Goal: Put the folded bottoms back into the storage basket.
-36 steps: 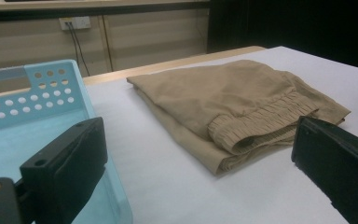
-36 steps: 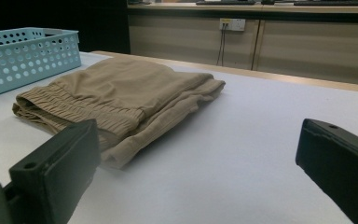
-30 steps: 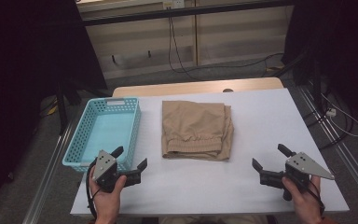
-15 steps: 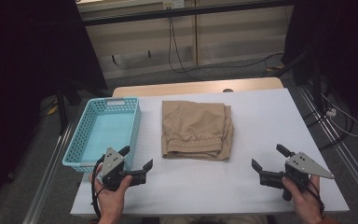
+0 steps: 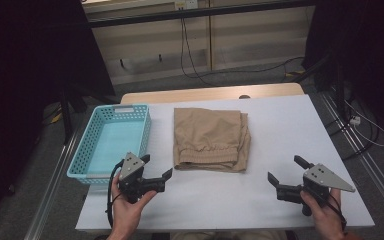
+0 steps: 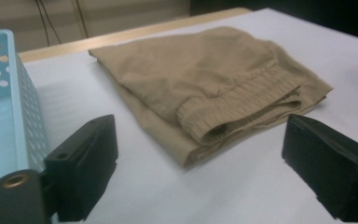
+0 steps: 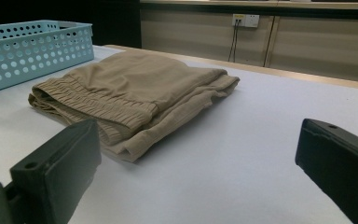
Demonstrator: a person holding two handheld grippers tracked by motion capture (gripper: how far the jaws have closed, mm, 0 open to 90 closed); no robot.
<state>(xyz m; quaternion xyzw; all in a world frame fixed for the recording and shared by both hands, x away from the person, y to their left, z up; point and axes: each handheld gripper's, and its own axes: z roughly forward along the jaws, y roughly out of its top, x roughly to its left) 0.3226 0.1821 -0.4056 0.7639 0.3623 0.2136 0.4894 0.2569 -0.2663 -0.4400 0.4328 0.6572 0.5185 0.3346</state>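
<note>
A lab or test room: a white bench [image 5: 280, 150] stands on aluminium rails [image 5: 55, 190], black curtains [image 5: 25, 60] hang at both side edges, loose cables [image 5: 195, 55] trail over the floor, and a wall socket [image 7: 245, 20] sits behind.

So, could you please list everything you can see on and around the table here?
folded garment: one, tan, middle of the table, elastic waistband toward the person
basket: one, light blue, perforated, left of the garment at the table's left edge
table: one, white top, wooden far edge
cables: several, black, on the floor beyond the table
left gripper: one, black, fingers apart and just closing a little with nothing between them, near the basket's near corner
right gripper: one, black, fingers apart, near right of the table
</note>
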